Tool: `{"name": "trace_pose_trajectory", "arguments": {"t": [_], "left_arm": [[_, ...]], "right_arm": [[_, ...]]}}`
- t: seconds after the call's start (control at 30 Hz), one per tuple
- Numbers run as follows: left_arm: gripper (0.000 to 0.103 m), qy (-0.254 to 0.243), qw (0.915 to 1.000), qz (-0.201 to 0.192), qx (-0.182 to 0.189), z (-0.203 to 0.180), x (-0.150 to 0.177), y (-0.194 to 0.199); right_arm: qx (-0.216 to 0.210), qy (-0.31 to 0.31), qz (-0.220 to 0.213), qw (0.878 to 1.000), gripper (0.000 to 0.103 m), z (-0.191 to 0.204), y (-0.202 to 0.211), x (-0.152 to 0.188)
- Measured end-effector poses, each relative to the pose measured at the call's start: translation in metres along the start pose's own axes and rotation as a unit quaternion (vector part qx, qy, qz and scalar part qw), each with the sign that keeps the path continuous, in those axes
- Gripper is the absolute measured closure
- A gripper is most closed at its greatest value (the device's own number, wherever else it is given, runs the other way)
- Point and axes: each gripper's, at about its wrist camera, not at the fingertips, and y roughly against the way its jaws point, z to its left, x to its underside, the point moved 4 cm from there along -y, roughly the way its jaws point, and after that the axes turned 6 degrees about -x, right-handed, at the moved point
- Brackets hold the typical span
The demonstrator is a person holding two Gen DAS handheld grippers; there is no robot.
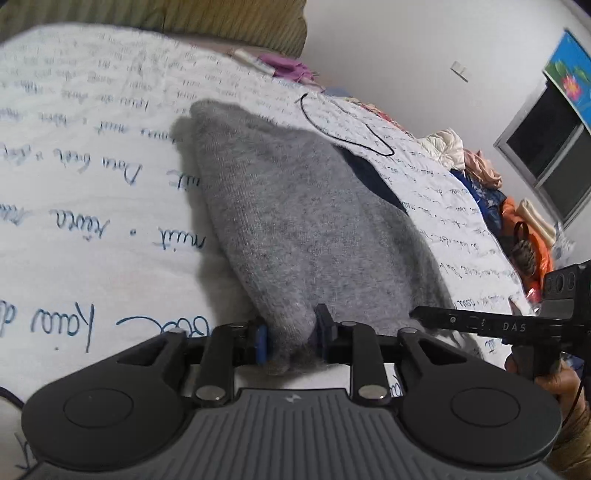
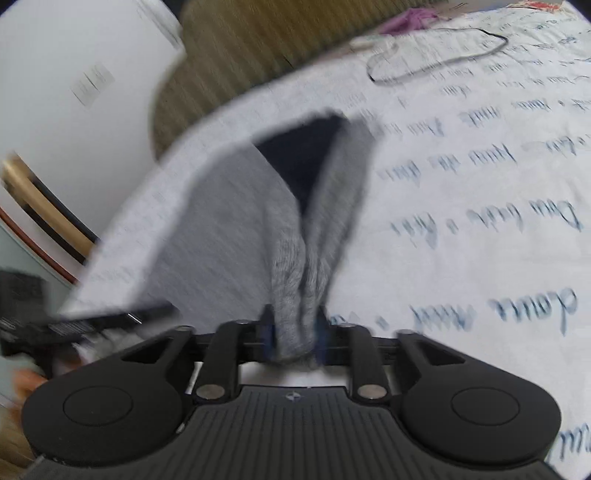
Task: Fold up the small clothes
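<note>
A grey knit garment (image 1: 295,221) with a dark navy inside (image 1: 373,177) lies stretched across a white bedsheet printed with blue handwriting (image 1: 92,221). My left gripper (image 1: 291,339) is shut on one bunched edge of the garment. My right gripper (image 2: 295,336) is shut on another bunched edge of the same grey garment (image 2: 288,266), whose navy inside (image 2: 303,155) shows as the cloth lifts off the sheet. The right wrist view is motion-blurred. The other gripper's black body shows at the right of the left wrist view (image 1: 517,325).
A thin black cable loop (image 1: 347,129) lies on the sheet beyond the garment, also in the right wrist view (image 2: 439,59). A purple cloth (image 1: 284,68) and a striped pillow (image 1: 184,18) sit at the head. Piled clothes (image 1: 480,166) line the bed's right edge.
</note>
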Motion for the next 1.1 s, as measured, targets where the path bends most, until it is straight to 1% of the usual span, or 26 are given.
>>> {"name": "trace_pose_trajectory", "arguments": {"t": [0.03, 0.07, 0.1, 0.13, 0.17, 0.2, 0.23, 0.27, 0.3, 0.37, 0.4, 0.47, 0.5, 0.57, 0.6, 0.67, 0.77, 0.9, 1.1], "left_arm": [[0.063, -0.016, 0.9996, -0.010, -0.020, -0.004, -0.001, 0.005], [0.056, -0.031, 0.9984, -0.022, -0.042, -0.008, -0.002, 0.010], [0.040, -0.042, 0.9964, -0.037, -0.063, -0.012, -0.003, 0.015], [0.032, -0.050, 0.9943, -0.051, -0.080, -0.015, -0.003, 0.019], [0.031, -0.058, 0.9922, -0.061, -0.092, -0.019, -0.004, 0.021], [0.031, -0.065, 0.9902, -0.068, -0.104, -0.022, -0.004, 0.023], [0.031, -0.070, 0.9882, -0.072, -0.116, -0.026, -0.004, 0.023], [0.031, -0.073, 0.9865, -0.074, -0.127, -0.028, -0.003, 0.022], [0.031, -0.075, 0.9853, -0.075, -0.134, -0.030, -0.001, 0.021], [0.031, -0.076, 0.9839, -0.071, -0.145, -0.034, 0.003, 0.017], [0.031, -0.074, 0.9837, -0.069, -0.149, -0.035, 0.005, 0.015], [0.029, -0.075, 0.9828, -0.066, -0.155, -0.037, 0.009, 0.012], [0.025, -0.080, 0.9815, -0.067, -0.161, -0.038, 0.011, 0.012], [0.021, -0.092, 0.9770, -0.075, -0.177, -0.041, 0.013, 0.013], [0.019, -0.096, 0.9747, -0.079, -0.185, -0.042, 0.014, 0.013], [0.018, -0.098, 0.9725, -0.082, -0.195, -0.044, 0.015, 0.014], [0.018, -0.091, 0.9724, -0.086, -0.197, -0.045, 0.017, 0.016], [0.018, -0.092, 0.9707, -0.088, -0.204, -0.048, 0.022, 0.018], [0.018, -0.084, 0.9716, -0.083, -0.205, -0.049, 0.028, 0.020]], "right_arm": [[0.008, 0.001, -0.014, 1.000, 0.066, 0.002, 0.007, 0.000], [0.028, 0.010, -0.037, 0.999, 0.065, 0.006, 0.016, -0.001], [0.055, 0.028, -0.064, 0.996, 0.065, 0.013, 0.025, -0.004], [0.083, 0.049, -0.090, 0.991, 0.065, 0.021, 0.033, -0.007], [0.105, 0.069, -0.113, 0.986, 0.062, 0.030, 0.039, -0.008], [0.116, 0.087, -0.128, 0.981, 0.057, 0.039, 0.042, -0.009], [0.119, 0.104, -0.132, 0.979, 0.053, 0.047, 0.040, -0.009], [0.117, 0.119, -0.129, 0.978, 0.044, 0.054, 0.035, -0.007], [0.110, 0.131, -0.119, 0.978, 0.042, 0.060, 0.028, -0.003], [0.105, 0.140, -0.091, 0.980, 0.042, 0.063, 0.009, 0.003], [0.113, 0.141, -0.076, 0.981, 0.041, 0.061, -0.001, 0.006], [0.154, 0.144, -0.048, 0.976, 0.041, 0.053, -0.017, 0.014], [0.162, 0.144, -0.048, 0.975, 0.041, 0.053, -0.019, 0.018], [0.154, 0.142, -0.058, 0.976, 0.041, 0.059, -0.015, 0.020], [0.155, 0.142, -0.064, 0.976, 0.040, 0.062, -0.011, 0.022], [0.163, 0.142, -0.074, 0.974, 0.035, 0.064, -0.003, 0.023], [0.178, 0.137, -0.081, 0.971, 0.026, 0.064, 0.003, 0.026], [0.173, 0.130, -0.086, 0.972, 0.015, 0.067, 0.005, 0.031], [0.181, 0.133, -0.083, 0.971, 0.009, 0.072, 0.006, 0.037]]}}
